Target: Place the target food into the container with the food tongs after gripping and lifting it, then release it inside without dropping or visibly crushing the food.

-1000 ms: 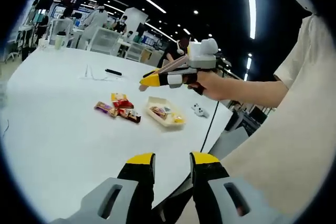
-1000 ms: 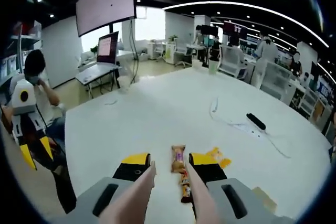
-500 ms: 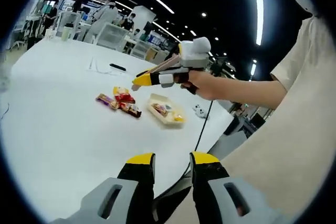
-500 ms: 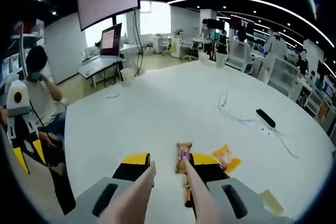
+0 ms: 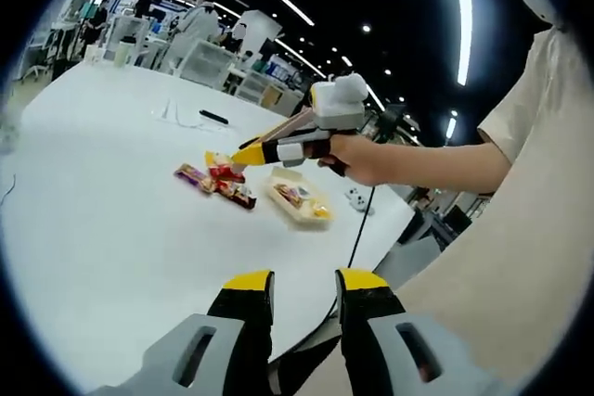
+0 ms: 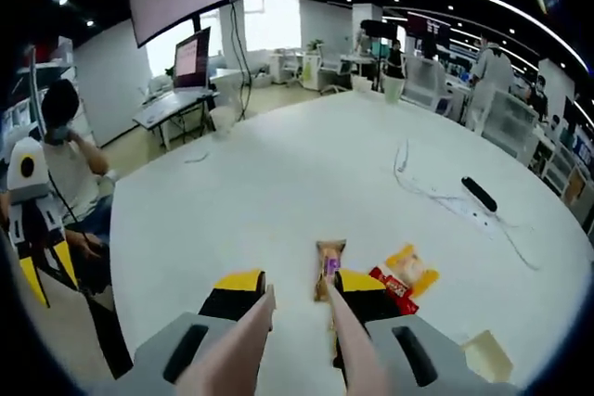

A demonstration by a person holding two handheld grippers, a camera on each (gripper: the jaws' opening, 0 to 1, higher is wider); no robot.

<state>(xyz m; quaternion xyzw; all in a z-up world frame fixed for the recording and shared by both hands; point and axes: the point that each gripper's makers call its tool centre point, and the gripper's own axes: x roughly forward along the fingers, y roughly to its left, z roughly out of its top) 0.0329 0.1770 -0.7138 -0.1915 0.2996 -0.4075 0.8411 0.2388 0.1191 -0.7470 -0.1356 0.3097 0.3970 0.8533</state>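
In the right gripper view, the right gripper [image 6: 298, 290] and the tongs' pink arms [image 6: 345, 345] cover the lower part of the snack packets [image 6: 329, 260], and the container [image 6: 489, 355] is cut by the view's edge. In the left gripper view, the wrappers [image 5: 218, 181] are too small to read, and the food inside the container [image 5: 299, 198] cannot be identified. The tabletop [image 5: 102, 192] runs past the view's left edge.

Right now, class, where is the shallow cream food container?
In the left gripper view, the shallow cream food container sits on the white table, right of the snack packets.
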